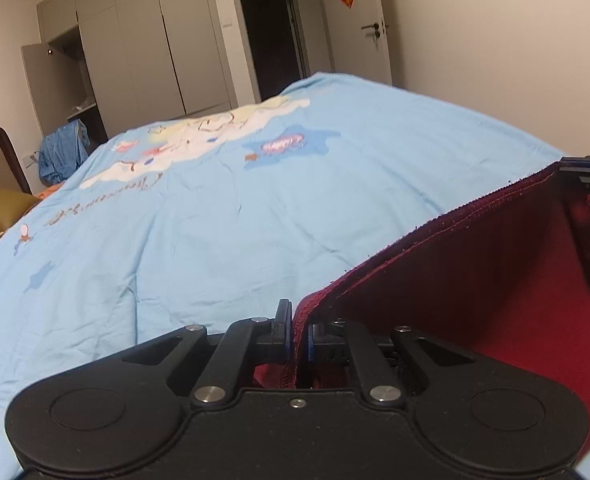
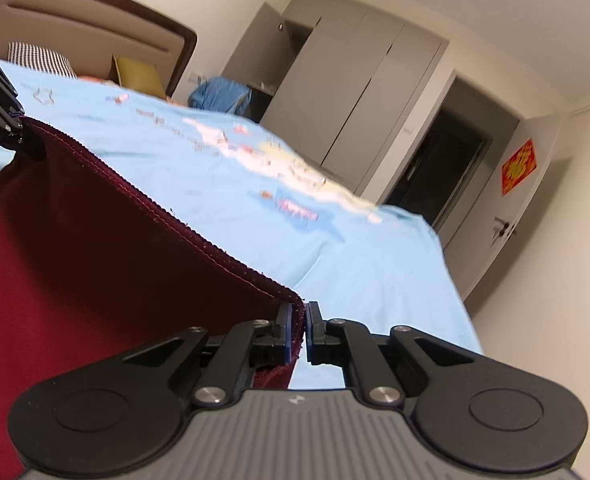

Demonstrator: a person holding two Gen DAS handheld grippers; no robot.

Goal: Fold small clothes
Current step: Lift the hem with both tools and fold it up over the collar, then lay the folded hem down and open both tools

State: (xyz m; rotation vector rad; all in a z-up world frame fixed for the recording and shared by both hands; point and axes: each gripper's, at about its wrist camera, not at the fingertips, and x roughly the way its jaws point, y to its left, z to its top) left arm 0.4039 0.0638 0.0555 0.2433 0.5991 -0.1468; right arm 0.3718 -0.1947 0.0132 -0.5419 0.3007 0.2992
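A dark red garment (image 1: 475,280) hangs stretched between my two grippers above a bed. My left gripper (image 1: 299,334) is shut on one corner of its hemmed edge. In the left wrist view the right gripper (image 1: 575,168) pinches the far corner at the right edge. In the right wrist view my right gripper (image 2: 299,330) is shut on the other corner of the red garment (image 2: 95,240), and the left gripper (image 2: 17,128) holds the far corner at the upper left. The hem runs taut between them; the cloth below sags out of sight.
A light blue printed bedsheet (image 1: 255,200) covers the bed under the garment. A brown headboard (image 2: 95,28) with pillows (image 2: 139,72) lies at one end. Grey wardrobes (image 1: 155,52), one door open, a blue bundle (image 1: 63,152), a dark doorway (image 1: 271,32) and a white door (image 1: 359,28) stand beyond.
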